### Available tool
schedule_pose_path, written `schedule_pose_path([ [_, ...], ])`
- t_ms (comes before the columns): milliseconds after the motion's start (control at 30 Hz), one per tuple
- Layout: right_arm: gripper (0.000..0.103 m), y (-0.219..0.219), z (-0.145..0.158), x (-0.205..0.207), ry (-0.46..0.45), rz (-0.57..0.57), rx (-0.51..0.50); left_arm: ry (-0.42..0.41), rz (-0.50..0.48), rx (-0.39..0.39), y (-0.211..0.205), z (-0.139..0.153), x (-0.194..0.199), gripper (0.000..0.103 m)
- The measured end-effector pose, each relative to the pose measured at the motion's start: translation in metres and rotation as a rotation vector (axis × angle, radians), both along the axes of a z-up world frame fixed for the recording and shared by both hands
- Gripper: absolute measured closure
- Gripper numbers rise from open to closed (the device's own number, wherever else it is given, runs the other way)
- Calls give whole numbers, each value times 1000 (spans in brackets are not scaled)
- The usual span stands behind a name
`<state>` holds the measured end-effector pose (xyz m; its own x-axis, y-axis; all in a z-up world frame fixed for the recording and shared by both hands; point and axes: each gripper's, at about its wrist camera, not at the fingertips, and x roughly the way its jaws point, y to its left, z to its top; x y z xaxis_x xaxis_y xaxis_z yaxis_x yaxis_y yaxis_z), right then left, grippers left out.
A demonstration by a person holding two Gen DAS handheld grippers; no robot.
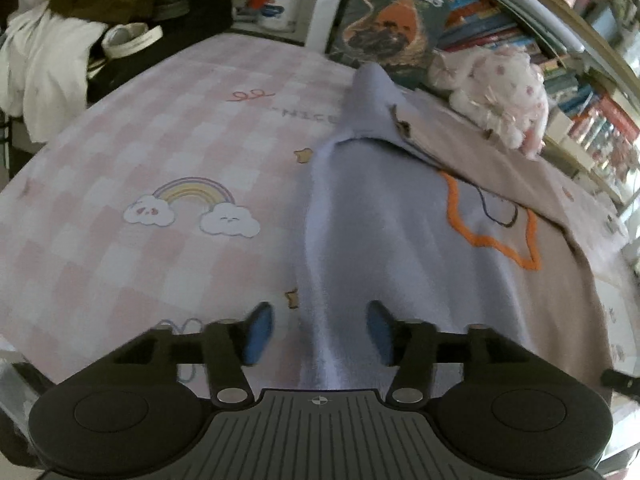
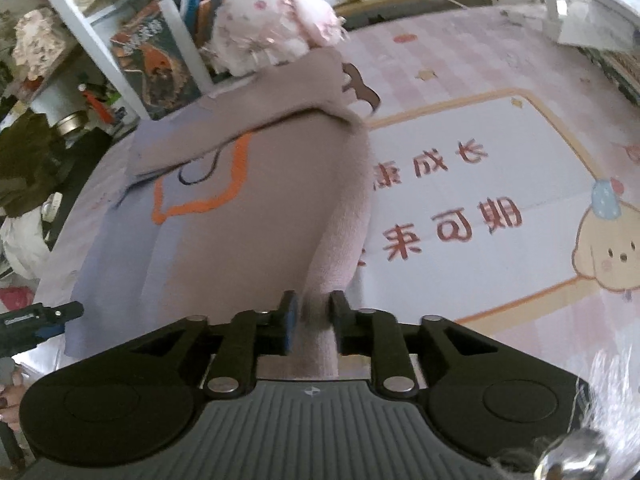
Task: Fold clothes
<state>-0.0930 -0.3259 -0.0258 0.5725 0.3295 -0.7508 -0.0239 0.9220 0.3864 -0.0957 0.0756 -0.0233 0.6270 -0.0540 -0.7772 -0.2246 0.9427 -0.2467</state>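
Left tongs (image 1: 320,334): spread wide, blue pads (image 1: 258,334) apart, a raised ridge of the sweater's lavender edge running between them; neither pad visibly touches the cloth.

Right tongs (image 2: 313,326): pressed in on a bunched fold of the sweater's pinkish-beige edge, pinching it. The cloth rises from the jaws toward 12 o'clock as a rolled ridge.

Sweater (image 1: 404,240): two-tone, lavender on one side, pinkish-beige on the other, with an orange star outline (image 1: 496,224) and a dark line drawing inside it. It lies on the bed sheet (image 1: 140,152), spread out from the tongs toward 12–1 o'clock in the left wrist view. A sleeve is folded across the chest, partly covering the star. In the right wrist view the sweater fills the 9–12 o'clock part of the frame.

Bed sheet: pink-and-white check with a rainbow-and-clouds print (image 1: 192,208) at 9–10 o'clock of the left tongs; in the right wrist view a white panel with red-brown characters (image 2: 452,204) and a cartoon puppy (image 2: 608,240) at 2–3 o'clock.

Plush toy (image 1: 504,100), white-pink with dots, sits just beyond the sweater's far edge at 1 o'clock, against a bookshelf (image 1: 560,68). A pile of white and olive clothing (image 1: 52,40) is at 10–11 o'clock, off the bed.
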Motion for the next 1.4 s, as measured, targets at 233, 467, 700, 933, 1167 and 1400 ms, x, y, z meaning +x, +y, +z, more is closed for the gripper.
schedule_pose_path([
  [233,78,-2,-7,1,24,-31,23,-15,-19,-52,4,-4,8,50],
  [467,93,-11,-13,2,49,-68,103,11,-22,-102,10,-8,15,99],
  [700,93,-26,-9,-17,66,-85,154,11,3,-203,19,-5,-8,99],
  [933,93,-38,-7,-41,88,-63,163,15,22,-268,19,2,-38,99],
  [1167,93,-51,-10,-68,117,-40,179,35,47,-309,15,1,-71,99],
  [1400,93,-70,-3,-77,127,-55,299,-27,132,-442,21,9,-81,99],
])
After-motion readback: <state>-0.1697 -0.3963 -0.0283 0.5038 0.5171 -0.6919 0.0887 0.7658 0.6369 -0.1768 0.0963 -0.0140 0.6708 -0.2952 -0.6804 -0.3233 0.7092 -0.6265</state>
